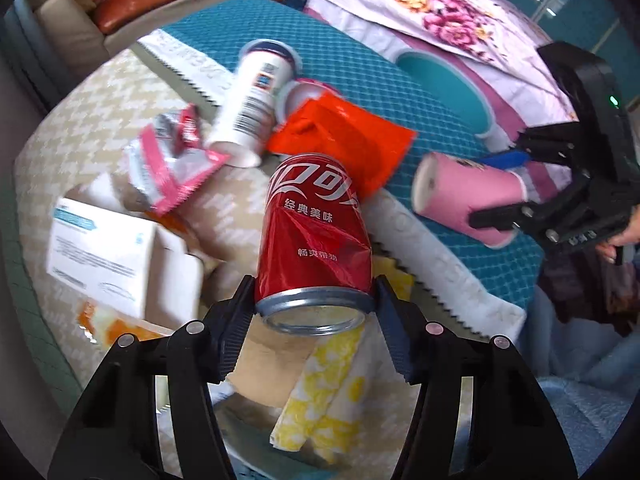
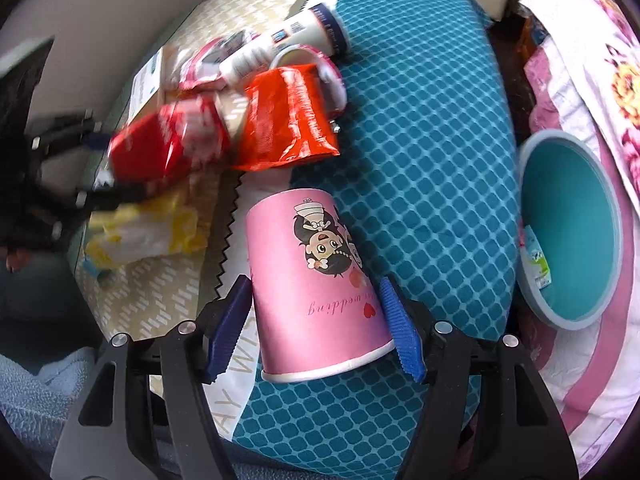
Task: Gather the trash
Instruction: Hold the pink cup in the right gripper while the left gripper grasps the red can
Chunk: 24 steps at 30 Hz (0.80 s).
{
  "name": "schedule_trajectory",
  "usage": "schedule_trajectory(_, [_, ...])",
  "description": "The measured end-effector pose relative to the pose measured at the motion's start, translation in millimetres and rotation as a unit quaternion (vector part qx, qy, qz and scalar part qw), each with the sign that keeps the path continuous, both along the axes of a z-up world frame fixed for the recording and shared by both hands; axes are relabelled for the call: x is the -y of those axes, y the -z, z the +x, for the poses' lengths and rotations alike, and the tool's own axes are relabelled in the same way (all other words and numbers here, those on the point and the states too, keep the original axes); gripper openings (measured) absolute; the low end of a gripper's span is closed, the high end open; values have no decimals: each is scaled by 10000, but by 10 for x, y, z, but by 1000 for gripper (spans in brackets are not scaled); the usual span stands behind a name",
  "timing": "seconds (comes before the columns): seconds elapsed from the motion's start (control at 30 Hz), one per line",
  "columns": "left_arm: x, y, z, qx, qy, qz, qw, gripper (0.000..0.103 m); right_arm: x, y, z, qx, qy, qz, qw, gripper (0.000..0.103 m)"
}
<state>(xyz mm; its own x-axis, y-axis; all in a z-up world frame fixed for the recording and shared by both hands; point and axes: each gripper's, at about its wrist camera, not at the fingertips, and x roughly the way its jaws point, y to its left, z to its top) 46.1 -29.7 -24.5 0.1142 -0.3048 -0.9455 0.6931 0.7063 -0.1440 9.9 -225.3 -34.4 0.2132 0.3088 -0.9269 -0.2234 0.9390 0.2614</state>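
Observation:
My left gripper (image 1: 314, 300) is shut on a dented red cola can (image 1: 316, 232), held above the table's clutter; the can shows blurred in the right wrist view (image 2: 168, 148). My right gripper (image 2: 316, 308) is shut on a pink paper cup (image 2: 316, 296) with a cartoon print, held above the teal cloth; the cup also shows in the left wrist view (image 1: 464, 196), at the right. A teal bin (image 2: 572, 236) stands to the right of the cup.
On the table lie an orange wrapper (image 1: 344, 136), a white tube-shaped cup (image 1: 252, 104), a pink-and-silver wrapper (image 1: 172, 160), a white box (image 1: 104, 248) and yellow-patterned tissue (image 1: 328, 392). A floral quilt (image 1: 440, 12) lies behind.

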Motion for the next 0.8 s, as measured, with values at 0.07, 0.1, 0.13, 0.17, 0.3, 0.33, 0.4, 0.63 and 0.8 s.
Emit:
schedule_trajectory(0.07, [60, -14, -61, -32, 106, 0, 9999, 61, 94, 7, -30, 30, 145, 13, 9999, 62])
schedule_trajectory(0.1, [79, -37, -62, -55, 97, -36, 9999, 61, 150, 9, -48, 38, 208, 36, 9998, 62])
schedule_trajectory(0.13, [84, -58, -46, -106, 51, -82, 9999, 61, 156, 13, -33, 45, 249, 43, 9997, 62])
schedule_trajectory(0.17, [81, -77, -24, -148, -3, -121, 9998, 61, 196, 17, -51, 48, 291, 67, 9995, 62])
schedule_trajectory(0.3, [112, -94, 50, -12, -105, 14, 9999, 71, 180, 0, -108, 60, 313, 108, 9994, 64])
schedule_trajectory(0.33, [146, -52, 74, 17, -120, 127, 9998, 72, 131, 11, -52, 52, 308, 117, 9994, 64])
schedule_trajectory(0.4, [188, 15, 113, 39, -128, 288, 9995, 73, 134, 34, -49, 28, 323, 180, 9993, 65])
schedule_trajectory(0.63, [440, 283, 63, 26, 173, 866, 9961, 74, 104, 102, -7, -3, 364, 361, 9987, 66])
schedule_trajectory(0.8, [476, 251, 29, 147, 115, 869, 9960, 58, 81, 96, -5, 94, 359, 475, 9982, 60])
